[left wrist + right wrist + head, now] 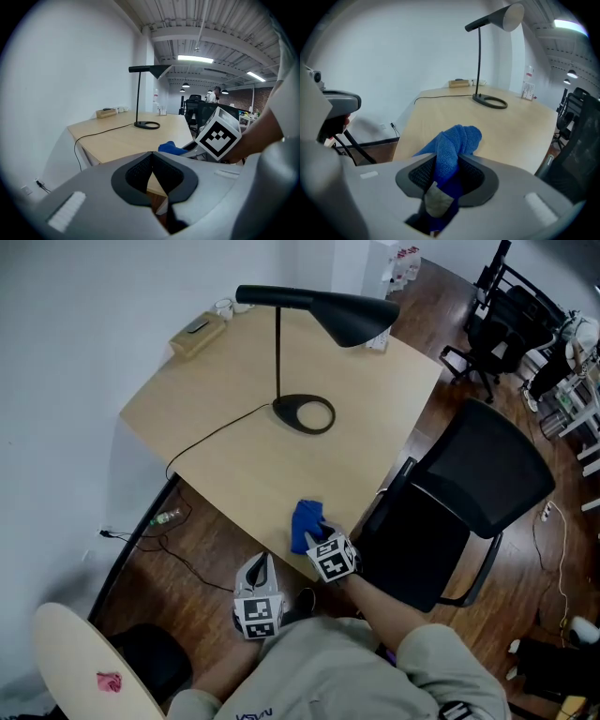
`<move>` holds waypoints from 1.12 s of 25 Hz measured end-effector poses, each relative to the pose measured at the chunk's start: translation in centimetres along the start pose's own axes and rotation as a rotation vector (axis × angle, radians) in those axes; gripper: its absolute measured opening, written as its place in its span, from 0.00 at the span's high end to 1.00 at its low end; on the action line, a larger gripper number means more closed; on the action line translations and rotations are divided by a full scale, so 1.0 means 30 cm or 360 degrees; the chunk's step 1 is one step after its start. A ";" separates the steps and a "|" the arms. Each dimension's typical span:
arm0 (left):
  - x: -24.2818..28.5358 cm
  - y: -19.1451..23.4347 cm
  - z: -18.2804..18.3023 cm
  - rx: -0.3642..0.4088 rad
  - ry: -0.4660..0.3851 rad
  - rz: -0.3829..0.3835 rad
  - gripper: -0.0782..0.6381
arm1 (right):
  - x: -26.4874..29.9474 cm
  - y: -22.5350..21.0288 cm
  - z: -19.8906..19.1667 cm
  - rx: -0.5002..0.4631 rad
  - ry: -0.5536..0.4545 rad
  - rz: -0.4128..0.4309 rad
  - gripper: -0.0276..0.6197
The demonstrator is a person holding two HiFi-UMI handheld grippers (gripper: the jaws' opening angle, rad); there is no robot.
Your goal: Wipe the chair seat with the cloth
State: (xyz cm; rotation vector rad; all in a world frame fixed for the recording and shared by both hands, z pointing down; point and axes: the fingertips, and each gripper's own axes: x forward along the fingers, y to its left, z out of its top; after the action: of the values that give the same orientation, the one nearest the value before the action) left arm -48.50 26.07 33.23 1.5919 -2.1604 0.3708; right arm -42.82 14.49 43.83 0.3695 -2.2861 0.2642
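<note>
Far left: your left hand sits low and close to your body, below the near edge of the pale wooden desk [234, 451], over the brown floor. The left gripper [260, 570] points ahead at the desk, only slightly dipped. Its dark pads are pressed together at the tips with nothing between them.

Centre: on the desk, a black desk lamp with a ring base [352, 317] stands upright, its cord trailing off the left edge.

Right of centre: your bare right forearm [386, 602] reaches up and leftward from your body to the desk's near edge. The right gripper [317, 540] tips down more steeply than the left. Its jaws are clenched on the blue terry cloth [304, 523]; the right gripper view shows a fold caught between the pads, the rest bunched up beyond the tips.

The cloth is at the desk's near edge, over the wood. Whether the bunch rests on the desktop or hangs just clear of it is hard to say from here.

Right: the black office chair with a mesh back [492, 470] stands against the desk's right edge. Its black chair seat [417, 549] lies just beside the right gripper. The cloth is apart from the seat, to its left.
</note>
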 end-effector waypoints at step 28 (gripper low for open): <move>0.017 -0.539 0.233 0.0124 -0.0164 -0.0819 0.88 | -0.861 -0.118 -0.042 0.0262 -0.0552 -0.0627 0.96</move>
State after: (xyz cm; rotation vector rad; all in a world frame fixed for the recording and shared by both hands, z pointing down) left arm -34.52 17.53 26.77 2.1681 -1.7285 0.2125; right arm -24.04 16.21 25.79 1.0035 -2.4666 0.1975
